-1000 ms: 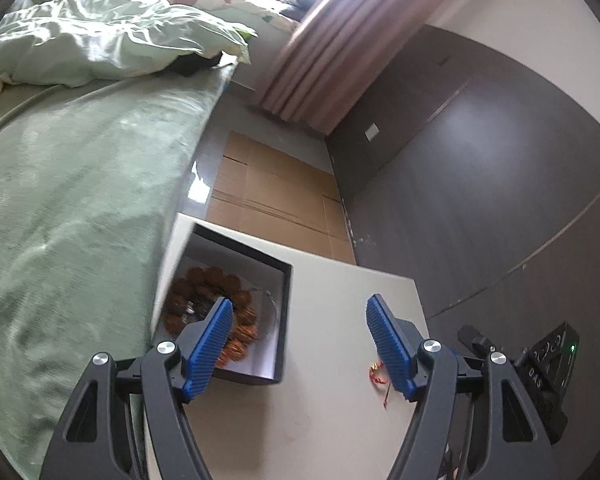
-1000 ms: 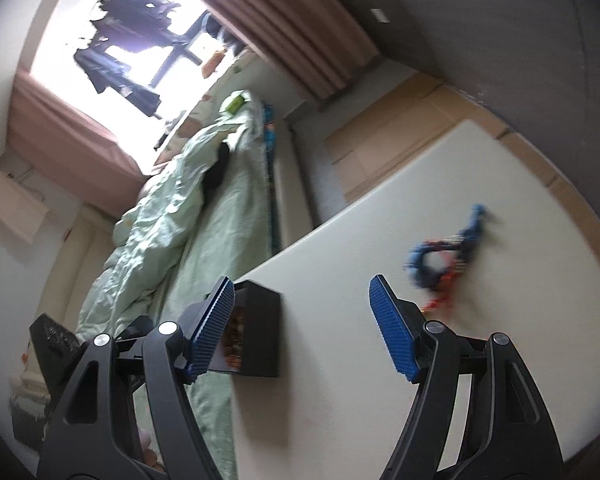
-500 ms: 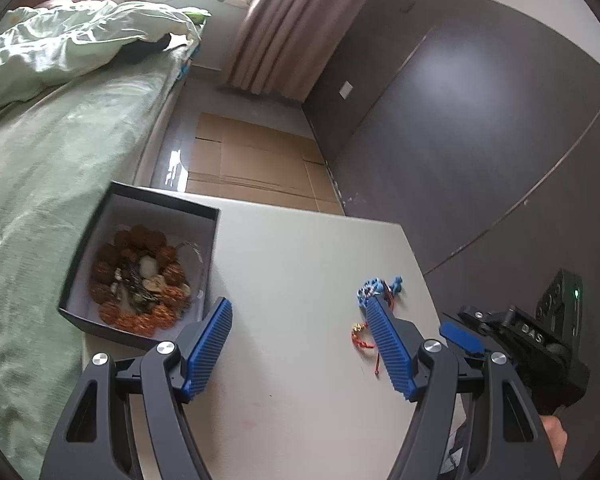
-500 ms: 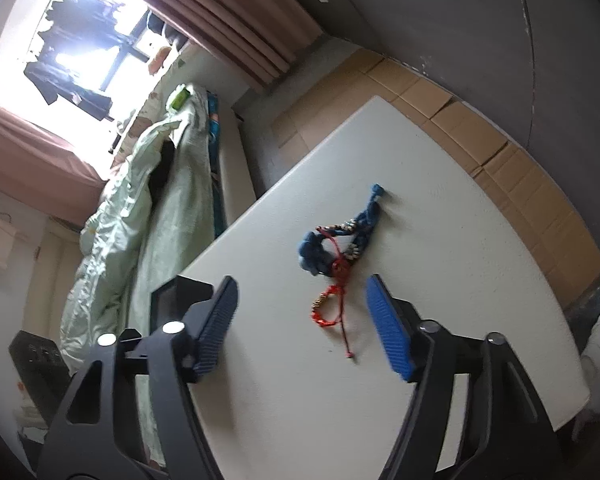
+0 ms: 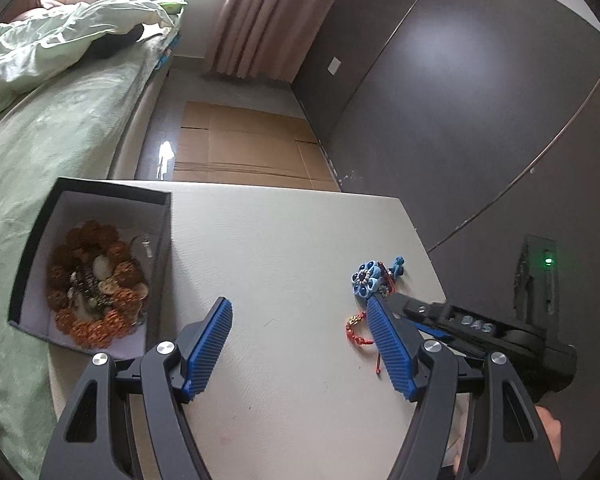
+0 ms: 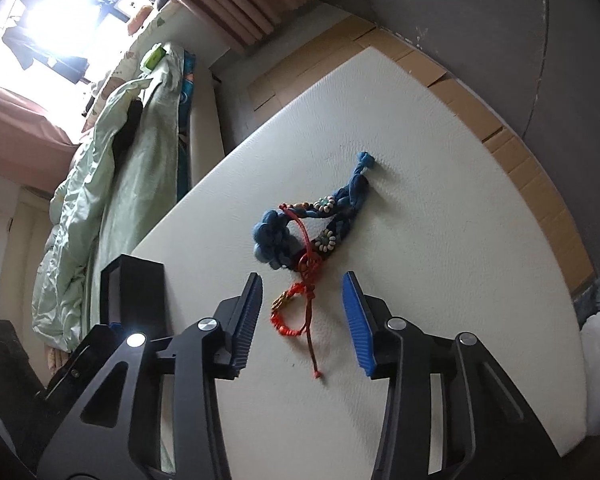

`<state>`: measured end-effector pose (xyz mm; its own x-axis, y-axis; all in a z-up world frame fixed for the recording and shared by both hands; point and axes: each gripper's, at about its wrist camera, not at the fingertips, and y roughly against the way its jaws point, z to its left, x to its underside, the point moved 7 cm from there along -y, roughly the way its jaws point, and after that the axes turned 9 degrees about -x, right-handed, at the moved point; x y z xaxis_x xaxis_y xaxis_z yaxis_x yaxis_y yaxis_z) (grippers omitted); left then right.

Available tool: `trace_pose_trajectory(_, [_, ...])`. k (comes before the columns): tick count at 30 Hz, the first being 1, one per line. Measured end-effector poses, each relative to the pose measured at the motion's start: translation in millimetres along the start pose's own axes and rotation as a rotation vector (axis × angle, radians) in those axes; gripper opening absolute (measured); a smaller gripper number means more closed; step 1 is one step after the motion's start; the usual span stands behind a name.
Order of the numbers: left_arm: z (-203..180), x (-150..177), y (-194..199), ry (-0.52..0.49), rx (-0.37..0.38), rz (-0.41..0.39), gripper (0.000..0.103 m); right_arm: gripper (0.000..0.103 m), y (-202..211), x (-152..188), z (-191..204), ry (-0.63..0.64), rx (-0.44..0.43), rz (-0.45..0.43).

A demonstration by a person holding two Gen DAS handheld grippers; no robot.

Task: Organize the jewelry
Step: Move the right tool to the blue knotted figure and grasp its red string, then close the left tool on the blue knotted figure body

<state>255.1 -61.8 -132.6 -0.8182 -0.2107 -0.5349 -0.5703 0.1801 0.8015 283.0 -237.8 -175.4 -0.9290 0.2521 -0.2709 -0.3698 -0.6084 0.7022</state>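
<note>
— Jewelry is in two places, yes?

— Yes. One red cord bracelet and one blue braided piece lie tangled together on the white table. The rest, brown bead bracelets, is inside the black box at the table's left edge, beside the bed.

— What about the right gripper?

— Its jaws are closing. The red cord bracelet lies between the fingers, but the pads do not press it; I see table on both sides of the cord.

— And the left gripper?

— Its fingers stand wide apart, with nothing between them, only bare table. It is between the box and the tangled pieces. In its view, the right finger covers part of the red bracelet, and the other gripper's black body comes in from the right.
</note>
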Motion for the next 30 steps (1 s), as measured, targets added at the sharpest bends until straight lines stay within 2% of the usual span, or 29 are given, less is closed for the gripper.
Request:
trace_pose_trajectory(2, [-2.8, -1.2, -6.4, 0.001, -0.001, 0.009, 0.068, 0.017, -6.8, -1.6, -5.8, -0.02, 0.003, 0.006])
trace_pose_trajectory(4, [-6.3, -2.4, -12.8, 0.002, -0.001, 0.018, 0.068, 0.005, -13.7, -0.4, -7.7, -0.024, -0.004, 0.03])
trace_pose_trajectory(11, [-22.7, -7.2, -34.2, -0.009, -0.002, 0.045, 0.067, 0.004, 7.4, -12.4, 2.2, -0.019, -0.08, -0.015])
trace_pose_trajectory(16, [-41.0, -8.3, -48.8, -0.024, 0.011, 0.061, 0.066, 0.004, 28.5, -22.4, -5.8, -0.062, -0.108, -0.063])
trace_pose_trajectory(22, [-65.0, -7.1, -68.3, -0.056, 0.01, 0.076, 0.055, 0.004, 53.4, -31.0, -7.7, -0.077, -0.113, -0.123])
trace_pose_trajectory(30, [-82.2, -4.9, -95.5, -0.087, -0.014, 0.096, 0.051, 0.004, 67.4, -36.7, -14.9, -0.11, -0.15, -0.144])
